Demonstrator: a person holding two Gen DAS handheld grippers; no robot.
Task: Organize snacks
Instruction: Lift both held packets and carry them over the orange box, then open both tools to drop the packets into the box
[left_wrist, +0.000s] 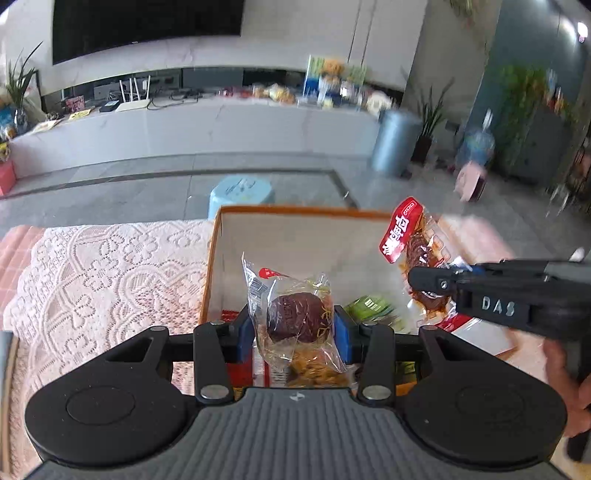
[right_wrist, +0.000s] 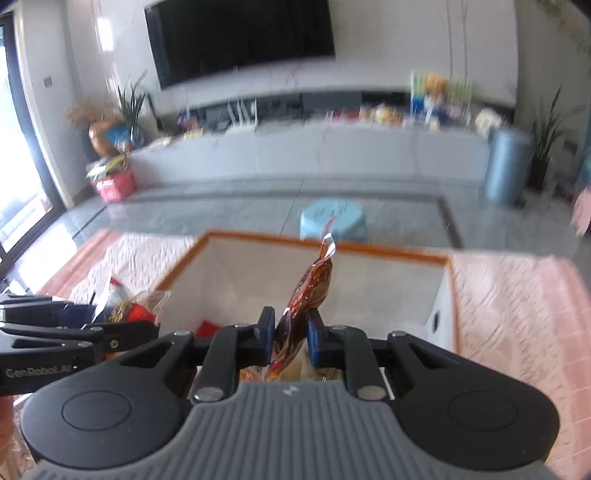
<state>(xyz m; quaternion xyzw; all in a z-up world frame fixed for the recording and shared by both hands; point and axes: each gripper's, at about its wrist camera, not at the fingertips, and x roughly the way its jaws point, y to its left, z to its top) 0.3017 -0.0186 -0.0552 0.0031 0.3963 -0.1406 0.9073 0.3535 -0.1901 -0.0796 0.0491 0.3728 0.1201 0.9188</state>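
Only the left wrist view shows the red label on the right hand-held gripper's (right_wrist: 290, 334) clamped packet (left_wrist: 410, 236). The left hand-held gripper (left_wrist: 293, 325) pinches a wrapped cake (left_wrist: 295, 317). Both hang over the orange-rimmed box (right_wrist: 332, 246) by the table's (left_wrist: 92, 266) far edge; inside lie a green pack (left_wrist: 369, 306) and, seemingly, other wrappers.

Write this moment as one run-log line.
left hand-held gripper: shut on clear-wrapped dark round cake | right hand-held gripper: shut on red-brown snack packet | both over orange-rimmed white box
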